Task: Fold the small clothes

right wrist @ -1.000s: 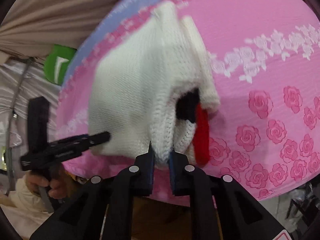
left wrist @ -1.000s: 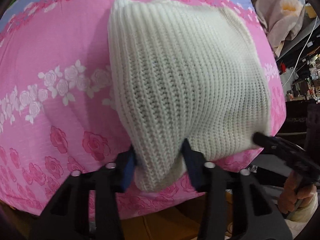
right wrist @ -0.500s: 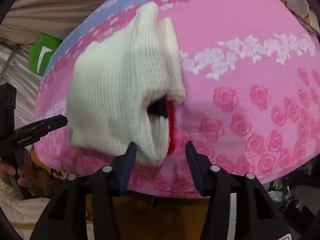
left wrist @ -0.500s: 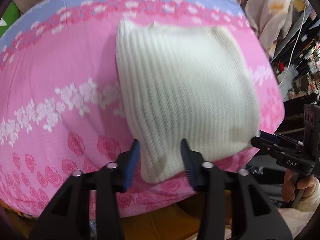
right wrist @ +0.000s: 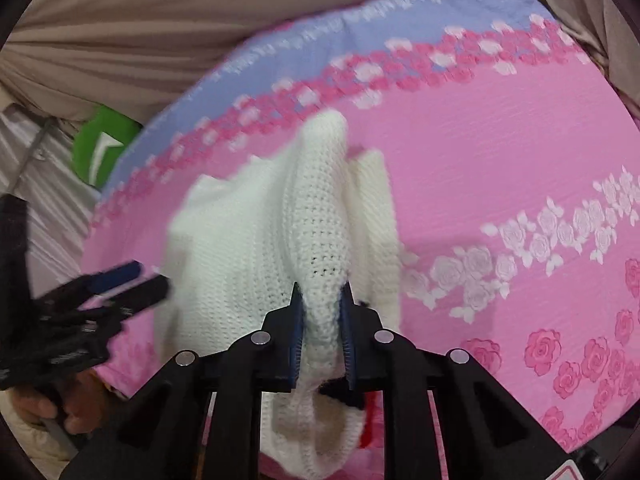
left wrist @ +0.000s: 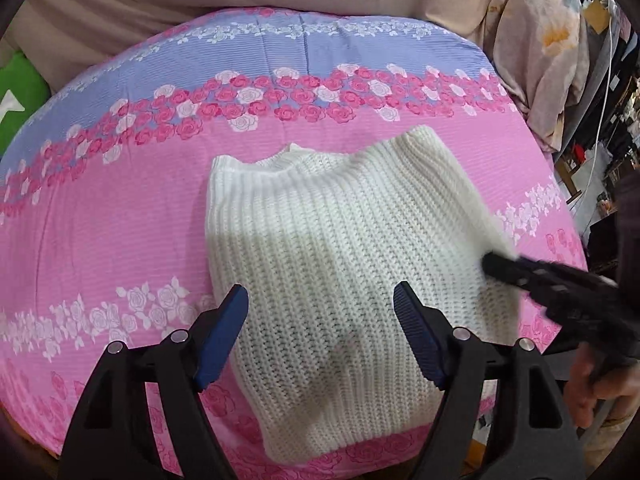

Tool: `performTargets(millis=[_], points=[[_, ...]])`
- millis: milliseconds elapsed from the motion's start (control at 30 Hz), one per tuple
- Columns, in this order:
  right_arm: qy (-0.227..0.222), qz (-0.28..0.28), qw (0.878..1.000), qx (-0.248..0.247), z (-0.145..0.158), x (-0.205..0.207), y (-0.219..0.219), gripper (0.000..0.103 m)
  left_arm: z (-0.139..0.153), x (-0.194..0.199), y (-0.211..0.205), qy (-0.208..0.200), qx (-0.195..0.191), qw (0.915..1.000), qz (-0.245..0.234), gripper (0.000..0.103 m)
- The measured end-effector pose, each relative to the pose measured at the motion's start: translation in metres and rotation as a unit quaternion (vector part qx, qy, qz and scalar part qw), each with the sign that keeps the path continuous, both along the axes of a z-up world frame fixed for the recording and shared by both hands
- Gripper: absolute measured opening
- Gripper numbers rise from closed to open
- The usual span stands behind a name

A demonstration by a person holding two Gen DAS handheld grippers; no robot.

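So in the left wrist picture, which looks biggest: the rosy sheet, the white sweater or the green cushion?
Biggest to smallest, as they look:
1. Rosy sheet, filling most of the view.
2. White knitted sweater, lying on it.
3. Green cushion, though only a corner shows at the edge, so its real size is unsure.

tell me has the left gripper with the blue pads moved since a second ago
Yes. The left gripper has pulled up and back from the white knit sweater: the lilac band of the pink rose-print sheet now shows far more. Its jaws have just been opening and grip nothing.
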State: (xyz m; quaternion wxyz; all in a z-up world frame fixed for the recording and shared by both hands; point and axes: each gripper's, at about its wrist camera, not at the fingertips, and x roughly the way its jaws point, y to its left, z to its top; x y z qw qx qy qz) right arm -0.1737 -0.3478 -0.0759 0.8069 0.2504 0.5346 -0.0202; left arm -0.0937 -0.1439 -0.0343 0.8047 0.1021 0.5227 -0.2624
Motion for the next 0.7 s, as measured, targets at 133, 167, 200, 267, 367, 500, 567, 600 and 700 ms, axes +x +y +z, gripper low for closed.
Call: performTargets(millis=[133, 167, 200, 267, 367, 500, 567, 600, 700], points=[[0.019, -0.033, 0.999, 0.038, -0.016, -0.005, -0.014, 0.026, -0.009, 0.003, -0.004, 0.009, 0.019, 0.9998, 0.006, 0.073], [0.017, -0.037, 0.999, 0.034, -0.01, -0.006, -0.015, 0.031, -0.01, 0.004, -0.004, 0.006, 0.023, 0.9997, 0.008, 0.073], [0.015, -0.042, 0.999, 0.024, -0.005, -0.007, -0.015, 0.045, -0.01, 0.004, -0.004, 0.007, 0.025, 0.9996, 0.01, 0.073], [0.013, -0.045, 0.999, 0.014, -0.003, -0.008, -0.017, 0.062, -0.016, 0.009, -0.002, 0.018, 0.031, 0.9991, 0.021, 0.073], [0.039, -0.04, 0.997, 0.044, -0.022, -0.002, -0.017, 0.064, -0.021, 0.017, 0.003, 0.043, 0.024, 0.9982, 0.034, 0.074], [0.058, -0.037, 0.994, 0.09, -0.04, -0.001, -0.013, 0.069, -0.029, 0.025, 0.014, 0.058, 0.022, 0.9964, 0.058, 0.084], [0.06, -0.031, 0.994, 0.085, -0.043, 0.001, -0.01, 0.072, -0.037, 0.031, 0.02, 0.079, 0.017, 0.9944, 0.069, 0.084], [0.061, -0.029, 0.994, 0.085, -0.045, 0.002, -0.01, 0.073, -0.041, 0.033, 0.022, 0.089, 0.012, 0.9932, 0.074, 0.084], [0.066, -0.028, 0.993, 0.091, -0.05, 0.007, -0.011, 0.076, -0.053, 0.038, 0.028, 0.115, -0.003, 0.9898, 0.084, 0.087]])
